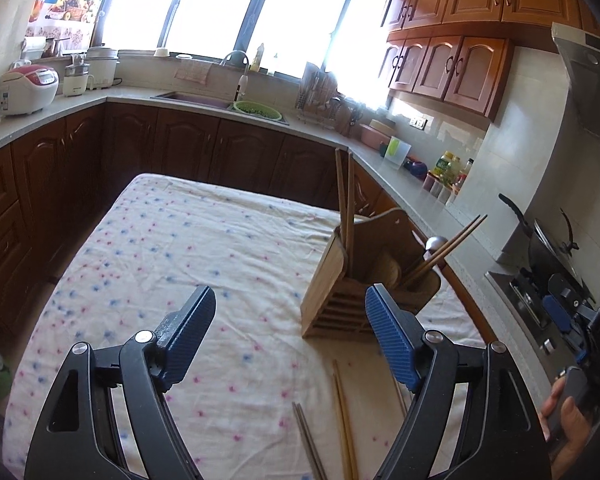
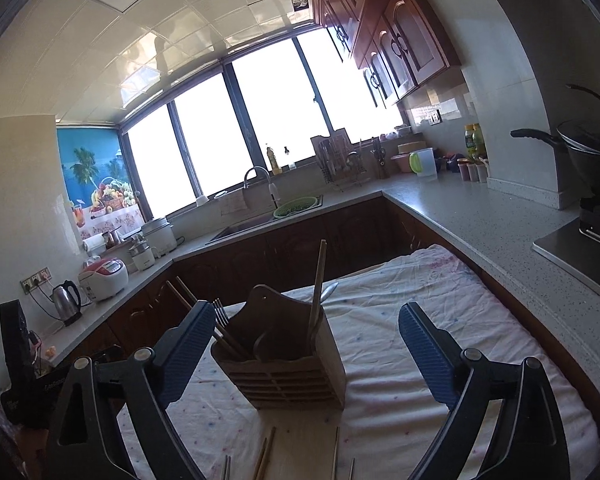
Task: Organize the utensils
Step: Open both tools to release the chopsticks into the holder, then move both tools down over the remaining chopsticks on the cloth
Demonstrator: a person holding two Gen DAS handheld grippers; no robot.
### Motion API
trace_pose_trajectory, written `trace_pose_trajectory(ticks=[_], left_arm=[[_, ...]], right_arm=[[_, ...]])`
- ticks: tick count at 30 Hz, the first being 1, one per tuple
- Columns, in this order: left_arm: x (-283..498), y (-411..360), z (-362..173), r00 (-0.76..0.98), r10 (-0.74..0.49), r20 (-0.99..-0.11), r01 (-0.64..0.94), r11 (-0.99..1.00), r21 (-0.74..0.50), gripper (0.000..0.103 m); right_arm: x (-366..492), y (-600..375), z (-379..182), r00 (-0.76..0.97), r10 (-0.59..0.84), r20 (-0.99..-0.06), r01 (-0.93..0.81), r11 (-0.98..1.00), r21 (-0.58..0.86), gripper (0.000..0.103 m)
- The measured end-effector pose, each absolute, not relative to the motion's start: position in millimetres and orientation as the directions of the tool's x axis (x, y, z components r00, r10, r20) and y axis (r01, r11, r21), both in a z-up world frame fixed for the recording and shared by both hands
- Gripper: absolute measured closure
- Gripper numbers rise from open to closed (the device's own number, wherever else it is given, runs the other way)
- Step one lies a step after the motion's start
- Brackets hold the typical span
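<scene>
A wooden utensil holder [image 1: 340,292] stands on the cloth-covered table [image 1: 180,240] and holds chopsticks [image 1: 346,200], a spoon and a fork. Loose wooden chopsticks [image 1: 342,420] and grey metal chopsticks [image 1: 306,436] lie on the cloth in front of it. My left gripper [image 1: 290,344] is open and empty, above the cloth just left of the holder. In the right wrist view the holder [image 2: 288,364] sits between the fingers of my right gripper [image 2: 306,352], which is open and empty, held above the table. Loose chopstick tips [image 2: 266,456] show at the bottom edge.
Kitchen counters [image 1: 404,184] wrap around the table on three sides, with a sink [image 1: 196,98], rice cooker [image 1: 26,88], bottles [image 1: 446,168] and a stove with a wok [image 1: 548,240] on the right. The right gripper and hand [image 1: 572,360] show at the left view's right edge.
</scene>
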State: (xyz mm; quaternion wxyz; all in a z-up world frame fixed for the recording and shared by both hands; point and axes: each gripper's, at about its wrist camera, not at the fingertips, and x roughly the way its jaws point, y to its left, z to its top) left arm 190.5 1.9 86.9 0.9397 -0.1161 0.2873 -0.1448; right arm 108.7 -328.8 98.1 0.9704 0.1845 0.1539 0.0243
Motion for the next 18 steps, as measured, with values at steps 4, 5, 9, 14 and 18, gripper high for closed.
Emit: trace_pose_trajectory(ticks=[4,5,9,14,18], left_arm=[[181.3,6.1,69.4,0.772,-0.333,-0.542,0.189,0.934,-0.304,0.024],[179.4,7.1,65.7,0.767,-0.334,-0.549,0.187,0.933,-0.307,0.024],[172.7,9.1,51.4,0.748,-0.326,-0.578,0.180,0.938,-0.296,0.024],[169.4,4.0,38.5,0.722,-0.328,-0.610,0.179,0.939,-0.293,0.024],[168.0,-7.4,35.7,0.708,-0.332,-0.623,0.199,0.941,-0.275,0.024]], right_arm=[[100.5,-328.9,80.3,0.934,0.107,-0.342,0.030,0.928,0.372,0.009],[98.4,-328.8,75.6,0.929,0.107,-0.354,0.035,0.927,0.372,0.009],[94.9,-327.4,60.3,0.908,0.115,-0.402,0.050,0.924,0.379,0.009],[88.2,-322.8,40.7,0.886,0.125,-0.447,0.060,0.924,0.378,0.009],[88.8,-321.1,31.7,0.872,0.135,-0.470,0.061,0.923,0.379,0.009]])
